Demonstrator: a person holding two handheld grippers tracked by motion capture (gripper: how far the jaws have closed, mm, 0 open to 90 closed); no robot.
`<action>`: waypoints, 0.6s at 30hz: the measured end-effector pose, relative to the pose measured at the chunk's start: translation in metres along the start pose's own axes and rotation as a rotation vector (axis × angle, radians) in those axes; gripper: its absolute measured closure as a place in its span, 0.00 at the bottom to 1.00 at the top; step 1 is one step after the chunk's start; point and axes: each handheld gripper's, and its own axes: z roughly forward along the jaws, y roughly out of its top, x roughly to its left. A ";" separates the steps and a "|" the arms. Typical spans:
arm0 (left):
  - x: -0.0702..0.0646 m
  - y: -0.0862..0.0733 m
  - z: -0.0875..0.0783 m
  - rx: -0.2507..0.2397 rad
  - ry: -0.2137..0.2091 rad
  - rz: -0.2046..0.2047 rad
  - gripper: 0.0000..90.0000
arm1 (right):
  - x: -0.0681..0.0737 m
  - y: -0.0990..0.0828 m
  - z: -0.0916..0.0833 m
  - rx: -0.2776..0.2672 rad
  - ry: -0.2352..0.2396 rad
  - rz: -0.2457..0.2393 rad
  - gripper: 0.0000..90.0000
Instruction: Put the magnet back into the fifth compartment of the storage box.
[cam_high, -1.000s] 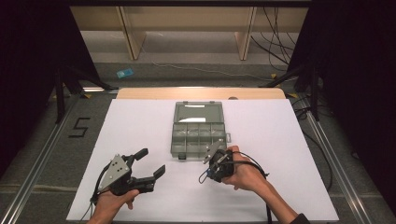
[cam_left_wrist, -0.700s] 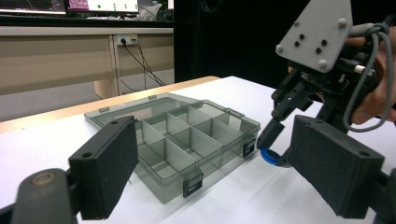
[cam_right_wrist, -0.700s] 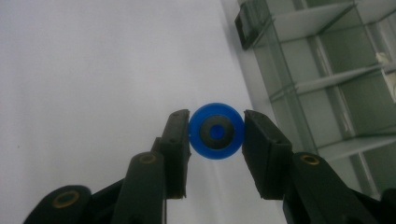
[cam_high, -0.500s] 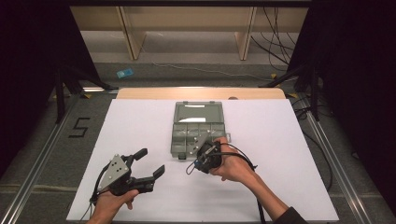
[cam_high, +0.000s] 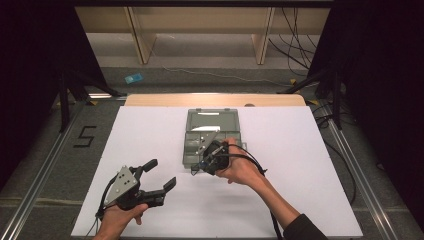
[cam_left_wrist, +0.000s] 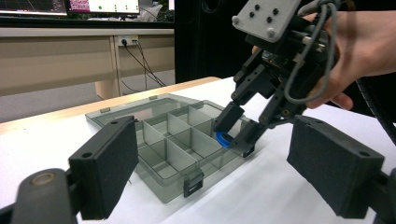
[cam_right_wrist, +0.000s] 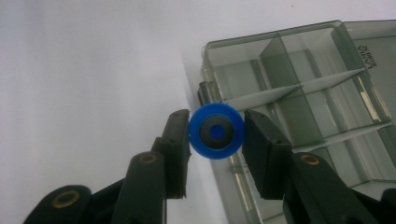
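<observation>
The right gripper (cam_right_wrist: 215, 135) grasps a blue round part (cam_right_wrist: 216, 131) between its jaws, directly above the front edge of the open compartment box (cam_high: 210, 127) on the desk (cam_high: 310, 165). The left gripper (cam_high: 162, 176) hovers near the desk's front left, jaws released and empty.
</observation>
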 end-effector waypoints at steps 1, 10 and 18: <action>0.000 0.000 0.000 0.000 0.000 0.000 0.17 | -0.002 0.001 0.000 -0.005 -0.002 0.002 0.69; 0.000 0.000 0.001 -0.009 -0.001 -0.001 0.17 | -0.009 0.005 0.007 -0.031 -0.005 0.010 0.69; 0.001 -0.001 0.001 -0.015 -0.007 -0.003 0.17 | -0.013 0.014 0.009 -0.053 -0.015 0.003 0.69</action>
